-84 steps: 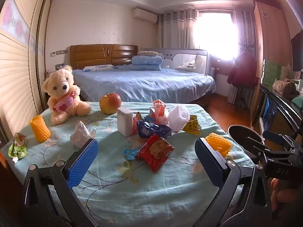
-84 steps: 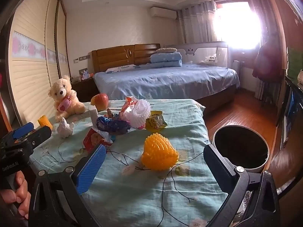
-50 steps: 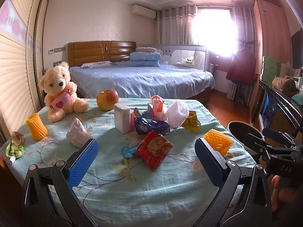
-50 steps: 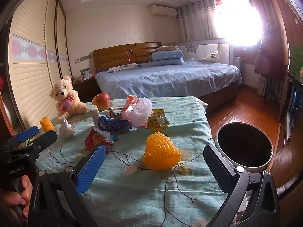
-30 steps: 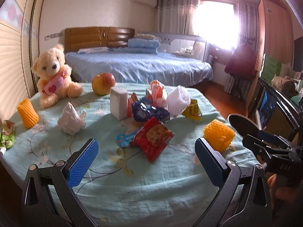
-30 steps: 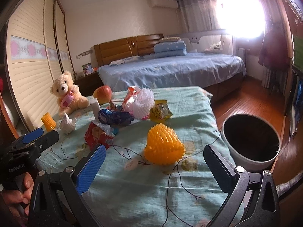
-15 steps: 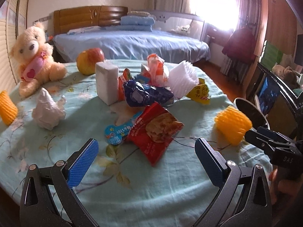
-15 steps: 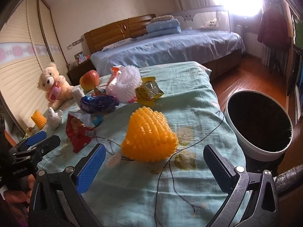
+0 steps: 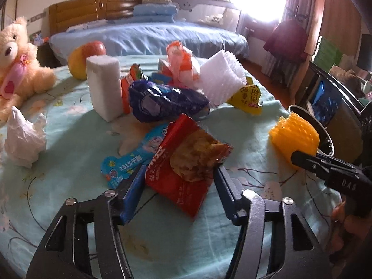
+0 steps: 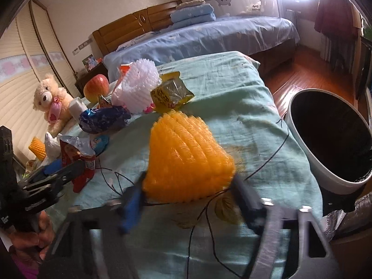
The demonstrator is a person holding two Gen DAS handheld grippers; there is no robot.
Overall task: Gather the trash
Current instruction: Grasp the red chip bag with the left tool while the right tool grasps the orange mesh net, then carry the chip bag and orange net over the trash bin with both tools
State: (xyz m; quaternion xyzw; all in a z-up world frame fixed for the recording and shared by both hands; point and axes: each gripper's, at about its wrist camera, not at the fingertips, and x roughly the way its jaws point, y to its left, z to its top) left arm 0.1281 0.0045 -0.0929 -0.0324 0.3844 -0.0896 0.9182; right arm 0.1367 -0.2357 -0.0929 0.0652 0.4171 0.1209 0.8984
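Red snack wrapper (image 9: 183,169) lies near on the table (image 9: 76,127), pinched by the just-closing left gripper (image 9: 179,174). Right gripper (image 10: 188,186), also just closing, clamps the orange foam net (image 10: 188,155), with the bin (image 10: 330,139) at right

A home bedroom, no question. There's a made bed (image 9: 148,37) in blue sheets with a wooden headboard (image 9: 93,9) and folded bedding (image 9: 154,14) stacked at its head. Curtains (image 9: 300,11) frame a bright window, a wood floor (image 10: 300,74) runs alongside, and a teddy bear (image 9: 16,62) sits on the flowered bedspread (image 9: 69,139) in front.
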